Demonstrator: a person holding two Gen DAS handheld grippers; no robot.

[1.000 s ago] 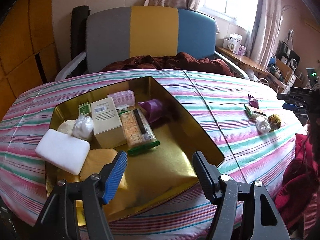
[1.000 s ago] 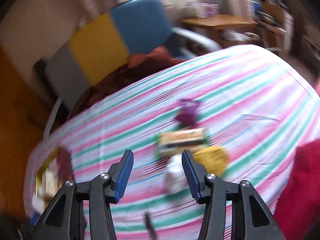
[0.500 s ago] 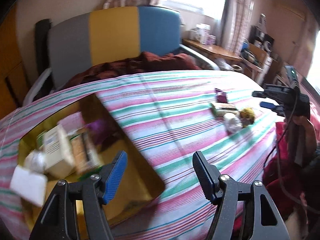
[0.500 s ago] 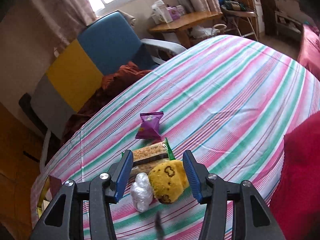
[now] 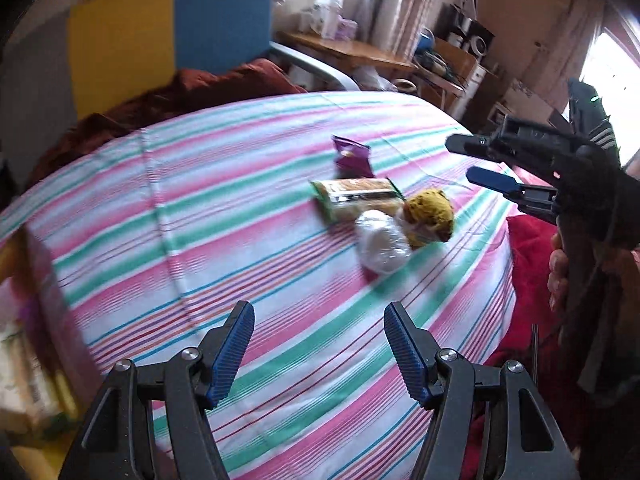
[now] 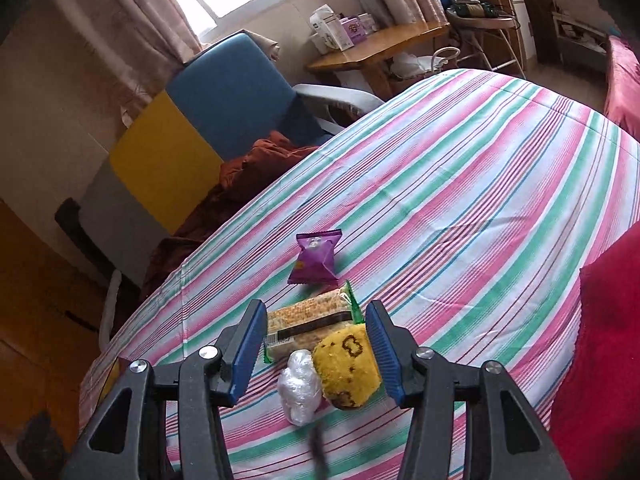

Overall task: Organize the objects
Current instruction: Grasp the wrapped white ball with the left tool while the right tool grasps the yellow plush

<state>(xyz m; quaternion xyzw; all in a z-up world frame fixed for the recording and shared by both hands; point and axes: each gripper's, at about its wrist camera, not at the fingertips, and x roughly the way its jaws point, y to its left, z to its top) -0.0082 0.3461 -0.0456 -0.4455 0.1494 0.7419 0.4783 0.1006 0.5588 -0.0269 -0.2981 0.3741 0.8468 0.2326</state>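
the right gripper (image 6: pixel 316 344) hovers open and empty over the cluster on the striped cloth (image 6: pixel 460 208): yellow plush ball (image 6: pixel 346 366) at its 5 o'clock, clear-wrapped bundle (image 6: pixel 300 386) at 6, snack bar (image 6: pixel 310 322) at 12, long axis crosswise. it is nearer than the left gripper (image 5: pixel 318 354), also open and empty. only the left view shows the gold tray (image 5: pixel 28 452) at 8 o'clock.

Black-framed tongs (image 6: pixel 316 344) with ribbed blue pads (image 6: pixel 249 346) and silver screws.
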